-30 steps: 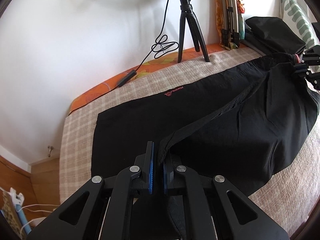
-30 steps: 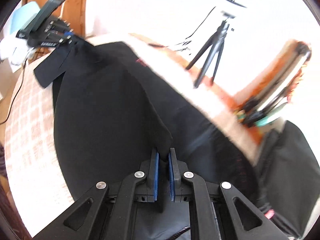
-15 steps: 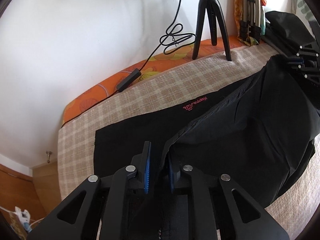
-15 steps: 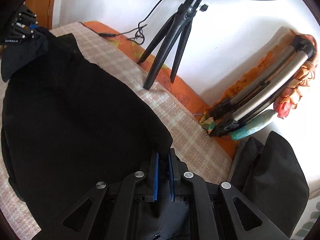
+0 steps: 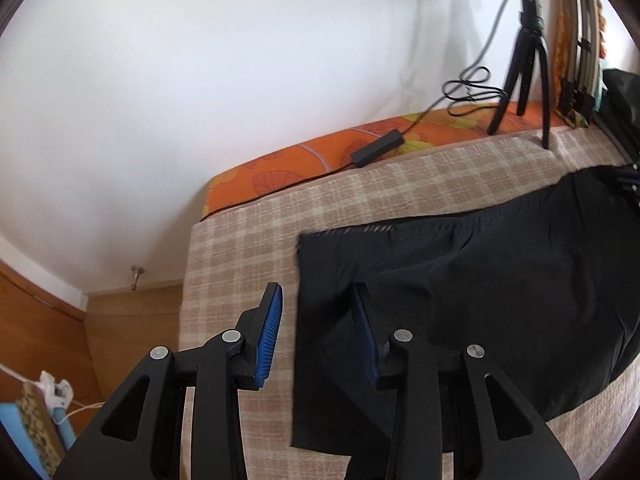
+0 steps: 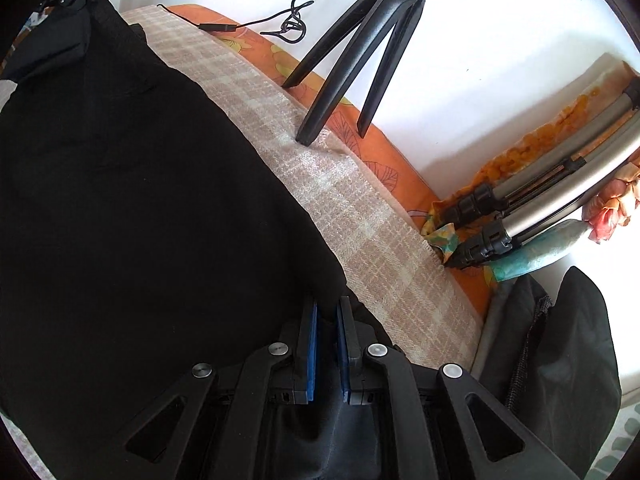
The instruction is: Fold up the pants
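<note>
The black pants lie folded lengthwise on the checked bed cover. My left gripper is open over the hem end, its right finger on the cloth and its left finger over the cover; it holds nothing. My right gripper is shut on the pants at the waist end, with a fold of cloth pinched between the blue pads. The right gripper also shows at the far right of the left wrist view.
A black tripod with a ring light stands on the cover near the wall, its cable and inline switch on the orange sheet. A folded metal tripod and a black bag lie at the right.
My left gripper has opened and let go of the pant hem, which now lies flat. My right gripper has lowered the waist end toward the bed, still shut on it.
</note>
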Demonstrator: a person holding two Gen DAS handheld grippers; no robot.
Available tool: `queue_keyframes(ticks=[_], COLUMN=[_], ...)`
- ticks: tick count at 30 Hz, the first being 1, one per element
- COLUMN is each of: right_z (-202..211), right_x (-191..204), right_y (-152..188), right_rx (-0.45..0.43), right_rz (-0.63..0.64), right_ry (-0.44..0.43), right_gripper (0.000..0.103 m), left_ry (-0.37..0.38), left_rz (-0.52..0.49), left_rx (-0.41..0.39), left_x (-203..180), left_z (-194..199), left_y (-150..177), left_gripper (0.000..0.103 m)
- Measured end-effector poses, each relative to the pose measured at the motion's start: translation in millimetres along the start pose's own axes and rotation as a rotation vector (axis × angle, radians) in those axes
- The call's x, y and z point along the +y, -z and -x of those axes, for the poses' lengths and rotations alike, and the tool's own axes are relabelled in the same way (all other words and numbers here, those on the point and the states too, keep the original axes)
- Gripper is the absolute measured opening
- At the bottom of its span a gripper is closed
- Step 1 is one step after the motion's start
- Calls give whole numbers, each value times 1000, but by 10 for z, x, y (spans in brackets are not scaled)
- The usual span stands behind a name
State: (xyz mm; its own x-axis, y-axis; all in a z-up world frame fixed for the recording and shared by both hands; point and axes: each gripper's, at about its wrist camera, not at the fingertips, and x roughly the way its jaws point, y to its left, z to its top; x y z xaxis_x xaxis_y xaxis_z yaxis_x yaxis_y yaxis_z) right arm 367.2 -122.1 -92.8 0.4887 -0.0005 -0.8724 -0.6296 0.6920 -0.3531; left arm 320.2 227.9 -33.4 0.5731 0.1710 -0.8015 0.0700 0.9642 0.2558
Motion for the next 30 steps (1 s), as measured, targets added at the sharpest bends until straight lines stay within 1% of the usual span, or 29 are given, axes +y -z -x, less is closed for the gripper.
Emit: queue_keyframes(ticks=[3,4,7,8,9,10,12,14,15,17,20,22,24,25,27,28,30], right_z=[-27,-32,-34,-17,19,90,279,501,627,867,1163,1281,1335,1335,1299,1266,1179], right_x=[-12,-9,-18,-37,-61,-90,-151,-198,-214,-227,-212,-220,-281,-340,-455,-502,-571], right_y=[-4,-5,-9,-12,-15,-15,11,55,99,239,594,879,1198,1393,1746,1935,2217], right_rx=[5,6,3,-3,-14,-31,-77,-113,-134,-168,-188,-169,-146,-122,-71,-40,8], right_rz=[-5,-2,-4,-10,-21,-42,-91,-133,-155,-201,-300,-378,-484,-557,-690,-766,-880], right_ry=[-5,-4,0,-5,-9,-11,-27,-45,-60,-84,-120,-128,-122,-118,-110,-113,-139], right_gripper=[7,7,11,20,26,34,37,41,43,54,56,57,63,65,67,68,69], left_ry=[6,8,13,20,27,31,40,62,90,162,267,324,378,408,463,483,506], left_rz=[119,132,128,128,129,126,106,81,75,56,-10,-79,-154,-195,-288,-330,-411], left_rx=[-26,-30,-27,-22,-17,-14,-17,-38,-53,-78,-102,-110,-127,-135,-148,-152,-160], left_x=[345,399,431,425,415,379,253,79,-15,-253,-732,-1097,-1461,-1639,-2003,-2155,-2442], left_z=[68,93,148,154,162,180,228,300,355,464,634,749,869,929,1038,1073,1125], left_y=[51,89,250,312,378,443,549,627,665,731,845,905,941,949,958,949,919], left_gripper=[35,35,35,35,35,35,35,35,35,35,35,35,35,35,37,37,38])
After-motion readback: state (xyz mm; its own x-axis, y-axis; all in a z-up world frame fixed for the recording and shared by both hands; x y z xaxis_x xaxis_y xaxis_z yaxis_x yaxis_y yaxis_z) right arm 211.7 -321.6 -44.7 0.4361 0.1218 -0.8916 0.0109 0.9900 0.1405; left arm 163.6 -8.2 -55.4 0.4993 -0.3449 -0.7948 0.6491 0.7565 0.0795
